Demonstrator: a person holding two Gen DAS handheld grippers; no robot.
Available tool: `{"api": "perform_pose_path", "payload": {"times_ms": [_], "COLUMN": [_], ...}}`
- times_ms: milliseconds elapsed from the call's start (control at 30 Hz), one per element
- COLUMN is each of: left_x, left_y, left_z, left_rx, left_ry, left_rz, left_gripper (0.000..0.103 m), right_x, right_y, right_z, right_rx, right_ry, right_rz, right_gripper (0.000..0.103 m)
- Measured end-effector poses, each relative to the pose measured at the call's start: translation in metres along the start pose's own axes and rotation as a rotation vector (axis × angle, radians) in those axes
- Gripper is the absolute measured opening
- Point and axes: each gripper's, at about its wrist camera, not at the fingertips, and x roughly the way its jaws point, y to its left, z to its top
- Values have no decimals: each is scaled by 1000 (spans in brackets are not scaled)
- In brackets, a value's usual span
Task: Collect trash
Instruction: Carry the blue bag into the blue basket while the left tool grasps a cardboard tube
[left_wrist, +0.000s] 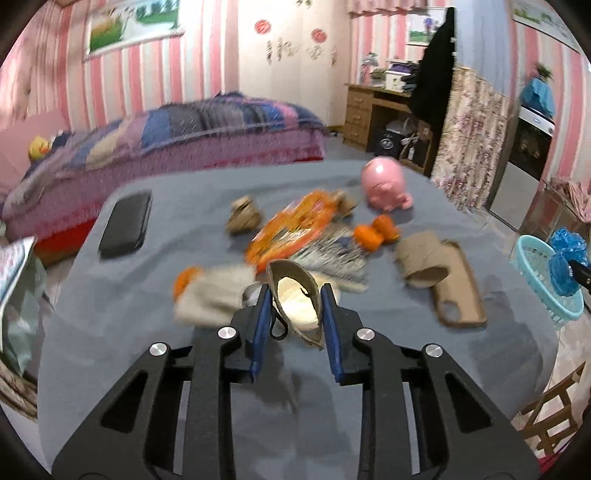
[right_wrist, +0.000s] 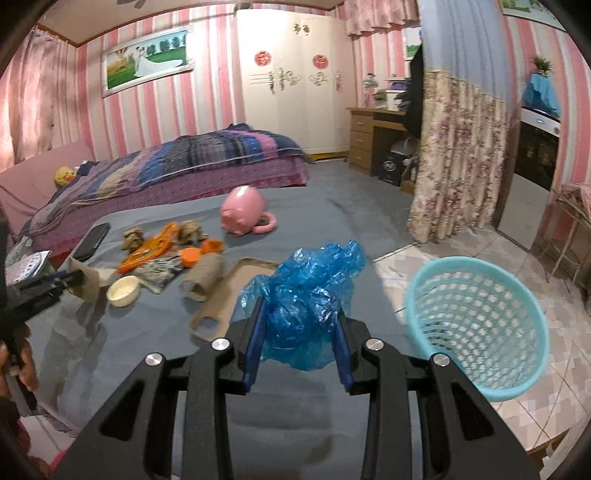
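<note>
In the left wrist view my left gripper (left_wrist: 294, 290) is shut on a curled scrap of brown cardboard (left_wrist: 310, 295), lifted above the grey table (left_wrist: 258, 387); a white bowl (left_wrist: 295, 306) shows behind it. The right wrist view shows that same scrap (right_wrist: 86, 284) at the far left, beside the bowl (right_wrist: 123, 291). My right gripper (right_wrist: 300, 308) is shut on a crumpled blue plastic bag (right_wrist: 306, 295), held over the table's right side, left of a light blue mesh basket (right_wrist: 476, 332). From the left wrist view the bag (left_wrist: 565, 266) hangs right by the basket (left_wrist: 543, 288).
Litter lies mid-table: an orange wrapper (left_wrist: 291, 229), orange caps (left_wrist: 376, 230), crumpled brown paper (left_wrist: 243, 214), a cardboard tube (left_wrist: 424, 258), a brown phone case (left_wrist: 458, 295). A pink piggy bank (left_wrist: 386, 181) and a black phone (left_wrist: 127, 225) also sit there. A bed stands behind.
</note>
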Motion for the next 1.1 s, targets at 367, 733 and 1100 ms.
{"api": "perform_pose_path", "payload": {"times_ms": [367, 733, 1100], "left_x": [3, 20, 22], "left_y": [-136, -269, -271], "left_z": [41, 54, 50], "left_rx": [154, 278, 342], "left_ry": [-65, -87, -66], "left_rz": [-162, -354, -385], "left_gripper": [25, 25, 25], "right_x": [-8, -18, -21], "right_y": [-97, -175, -193], "right_z": [0, -7, -20], "right_rx": [87, 152, 180], "right_ry": [-42, -54, -63], "right_rz": [-131, -269, -250], "right_gripper": [33, 33, 33]}}
